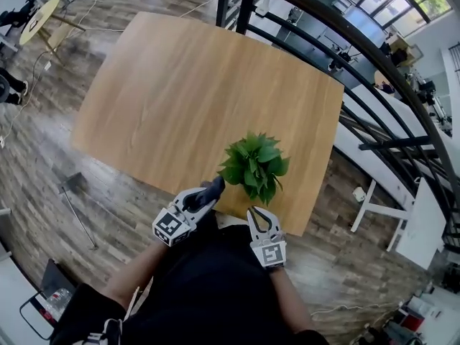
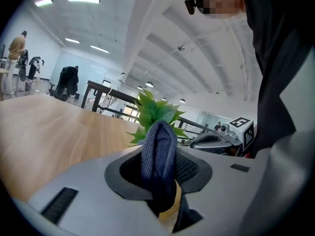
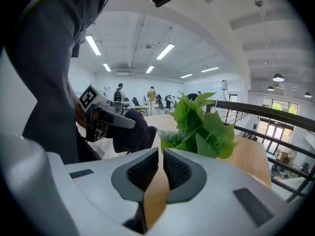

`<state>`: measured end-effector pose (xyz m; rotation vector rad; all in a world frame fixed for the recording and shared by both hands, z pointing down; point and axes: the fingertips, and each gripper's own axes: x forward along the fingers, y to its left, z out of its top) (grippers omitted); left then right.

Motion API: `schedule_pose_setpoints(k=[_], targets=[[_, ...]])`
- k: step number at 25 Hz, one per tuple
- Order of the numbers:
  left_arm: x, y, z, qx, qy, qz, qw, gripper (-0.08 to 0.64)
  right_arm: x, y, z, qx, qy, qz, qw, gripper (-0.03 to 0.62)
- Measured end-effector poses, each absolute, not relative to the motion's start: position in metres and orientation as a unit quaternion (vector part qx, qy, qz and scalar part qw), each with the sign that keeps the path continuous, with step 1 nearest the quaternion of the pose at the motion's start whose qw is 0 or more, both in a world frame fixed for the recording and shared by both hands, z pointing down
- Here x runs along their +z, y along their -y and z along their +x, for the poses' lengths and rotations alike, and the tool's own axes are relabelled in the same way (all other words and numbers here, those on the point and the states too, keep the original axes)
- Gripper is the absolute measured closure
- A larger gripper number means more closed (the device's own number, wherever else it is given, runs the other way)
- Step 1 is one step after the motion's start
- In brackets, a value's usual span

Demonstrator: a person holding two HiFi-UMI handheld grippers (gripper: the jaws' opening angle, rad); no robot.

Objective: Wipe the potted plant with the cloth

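Black top (image 1: 208, 279); grey, marker-cubed grippers (image 1: 213, 190) (image 1: 256, 211)

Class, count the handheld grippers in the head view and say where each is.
2. The left gripper, shut on the cloth, is at the table's near edge, left of the potted plant. The right gripper, shut and empty, is at the plant's near side. None seems hidden.

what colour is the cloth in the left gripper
Dark navy blue; the cloth shows best in the left gripper view.
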<state>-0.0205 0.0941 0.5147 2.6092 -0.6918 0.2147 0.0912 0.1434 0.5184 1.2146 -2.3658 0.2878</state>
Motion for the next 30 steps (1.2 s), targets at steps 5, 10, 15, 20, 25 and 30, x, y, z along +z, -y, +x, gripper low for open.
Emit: schedule_pose_setpoints(k=[5, 10, 15, 20, 25, 30], targets=[[0.538, -0.091, -0.017, 0.106, 0.264, 0.924, 0.254, 0.43, 0.536, -0.137, 0.099, 0.111, 0.871, 0.415, 0.236, 0.569], [0.549, -0.092, -0.019, 0.141, 0.324, 0.878, 0.324, 0.43, 0.57, -0.13, 0.138, 0.163, 0.855, 0.434, 0.233, 0.404], [0.559, -0.071, -0.03, 0.133, 0.365, 0.859, 0.333, 0.43, 0.602, -0.108, 0.151, 0.165, 0.856, 0.415, 0.26, 0.357], [0.587, -0.055, -0.019, 0.152, 0.335, 0.863, 0.347, 0.43, 0.602, -0.08, 0.137, 0.143, 0.858, 0.419, 0.259, 0.342], [0.604, -0.03, 0.008, 0.146, 0.261, 0.899, 0.319, 0.43, 0.608, -0.067, 0.133, 0.117, 0.863, 0.408, 0.273, 0.33], [0.619, -0.018, 0.023, 0.156, 0.22, 0.911, 0.312, 0.43, 0.609, -0.069, 0.132, 0.106, 0.869, 0.4, 0.271, 0.315]])
